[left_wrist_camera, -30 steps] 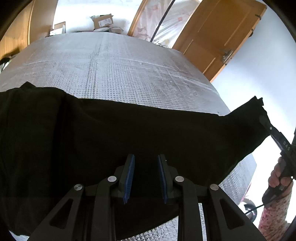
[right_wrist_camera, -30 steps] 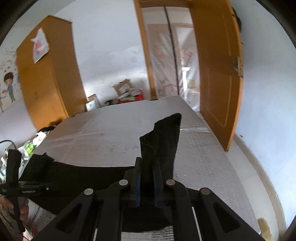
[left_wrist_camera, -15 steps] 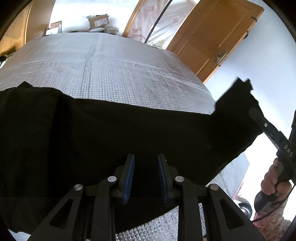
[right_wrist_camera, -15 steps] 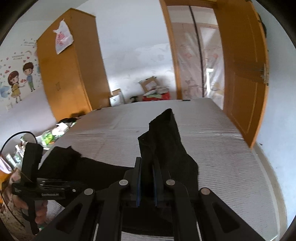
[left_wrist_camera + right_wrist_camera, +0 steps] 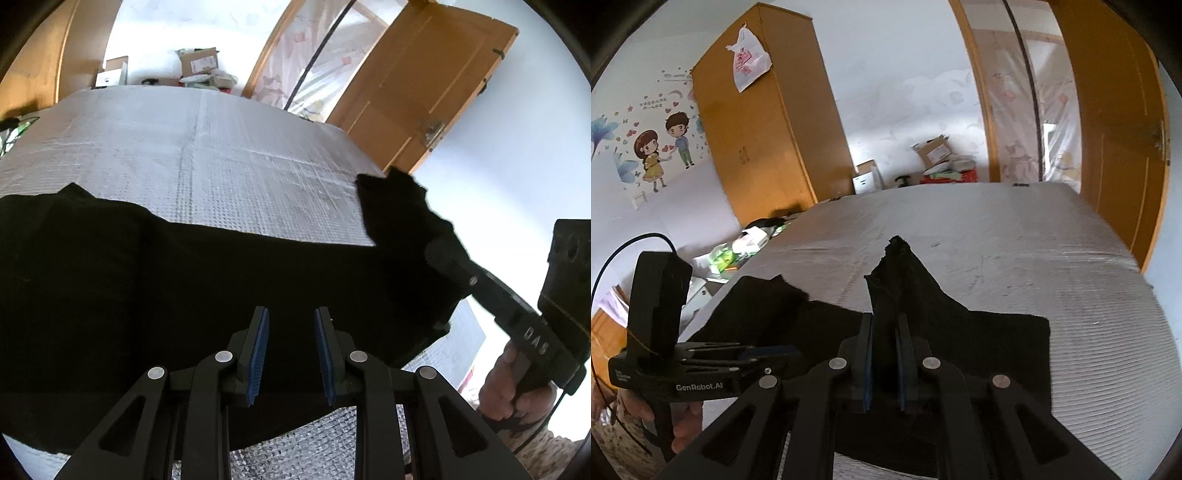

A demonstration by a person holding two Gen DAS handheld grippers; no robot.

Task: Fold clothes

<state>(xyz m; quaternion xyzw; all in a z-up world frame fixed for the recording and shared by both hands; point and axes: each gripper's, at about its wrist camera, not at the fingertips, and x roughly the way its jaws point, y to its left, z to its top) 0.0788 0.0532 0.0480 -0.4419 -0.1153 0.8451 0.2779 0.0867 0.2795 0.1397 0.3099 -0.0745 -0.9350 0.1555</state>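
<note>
A black garment (image 5: 184,280) is lying on a silver quilted bed (image 5: 207,155), long axis running left to right. The right tool (image 5: 884,354) is pinching its right corner, lifting it upward. The left tool (image 5: 290,354) is hovering over the cloth, jaws narrowly parted, gripping nothing.

A black garment (image 5: 207,295) of plain, matte cloth lies spread in a broad band along the near edge of the bed (image 5: 207,155), its lower part hanging over that edge. Its far hem runs roughly straight across the quilted silver cover, with a small peak rising toward the left end. Its right end is lifted off the bed and stands up in a creased, pointed fold (image 5: 897,273), with the cloth below it sloping back down to the flat part, whose right edge ends in a squared corner (image 5: 1039,325).
</note>
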